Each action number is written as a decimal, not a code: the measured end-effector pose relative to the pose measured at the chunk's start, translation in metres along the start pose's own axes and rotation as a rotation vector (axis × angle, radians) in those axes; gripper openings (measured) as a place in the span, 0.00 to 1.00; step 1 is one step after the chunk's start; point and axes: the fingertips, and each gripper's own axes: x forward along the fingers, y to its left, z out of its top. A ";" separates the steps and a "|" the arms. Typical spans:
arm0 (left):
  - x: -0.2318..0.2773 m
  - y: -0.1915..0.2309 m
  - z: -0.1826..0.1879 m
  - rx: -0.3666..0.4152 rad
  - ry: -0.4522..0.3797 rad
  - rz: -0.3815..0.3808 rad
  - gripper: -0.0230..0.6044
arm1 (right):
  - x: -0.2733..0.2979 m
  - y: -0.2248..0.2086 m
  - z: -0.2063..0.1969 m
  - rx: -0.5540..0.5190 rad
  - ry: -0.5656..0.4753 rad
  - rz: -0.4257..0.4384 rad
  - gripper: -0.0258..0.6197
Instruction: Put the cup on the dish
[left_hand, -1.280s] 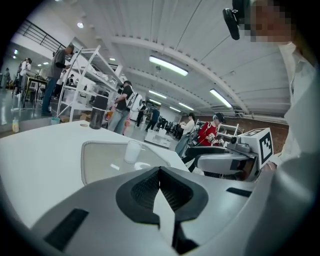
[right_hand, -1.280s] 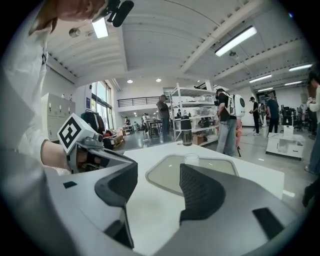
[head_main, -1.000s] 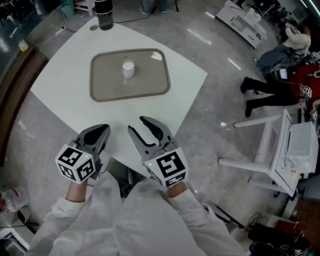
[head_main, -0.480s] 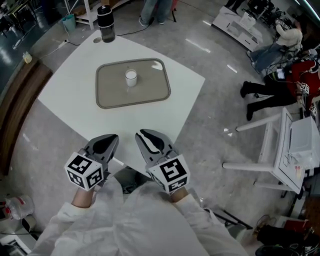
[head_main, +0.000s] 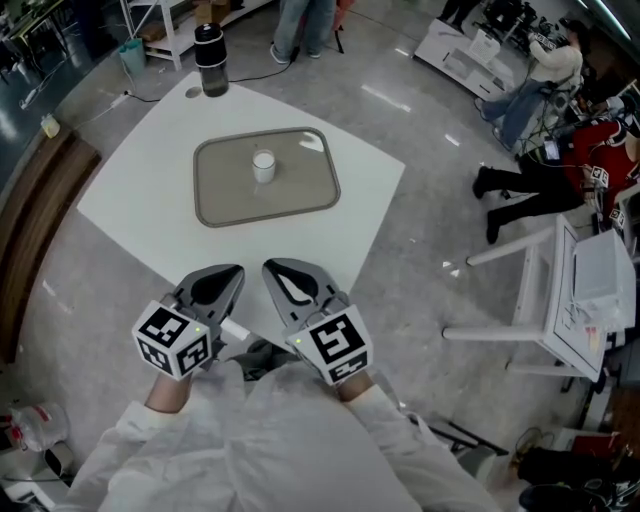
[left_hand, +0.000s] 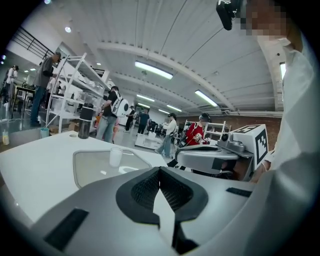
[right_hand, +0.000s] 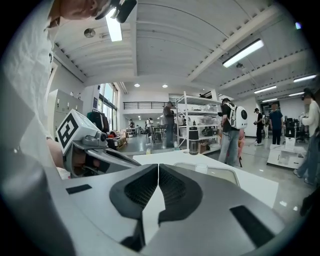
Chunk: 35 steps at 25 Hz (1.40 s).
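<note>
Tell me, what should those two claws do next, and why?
Probably just hold back and stop: the cup already stands upright on the dish, while the left gripper is shut and the right gripper has just closed on nothing, both at the near corner of the table.

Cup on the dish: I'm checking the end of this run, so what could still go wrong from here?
1. The cup stands upright on the dish; a bump to the table could tip it.
2. The left gripper and right gripper hover shut and empty by the table's near corner, the right one's jaws having just been closing on nothing; a careless forward move might jolt that corner.
</note>
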 end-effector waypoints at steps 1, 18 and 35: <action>-0.001 0.001 0.002 0.001 -0.005 0.000 0.05 | 0.001 0.001 0.000 -0.005 0.002 -0.001 0.07; -0.001 -0.009 0.001 0.022 -0.004 -0.043 0.05 | 0.000 0.010 -0.006 -0.020 0.029 -0.022 0.06; 0.001 -0.012 -0.003 0.033 0.020 -0.064 0.05 | 0.004 0.010 -0.018 -0.036 0.071 -0.009 0.06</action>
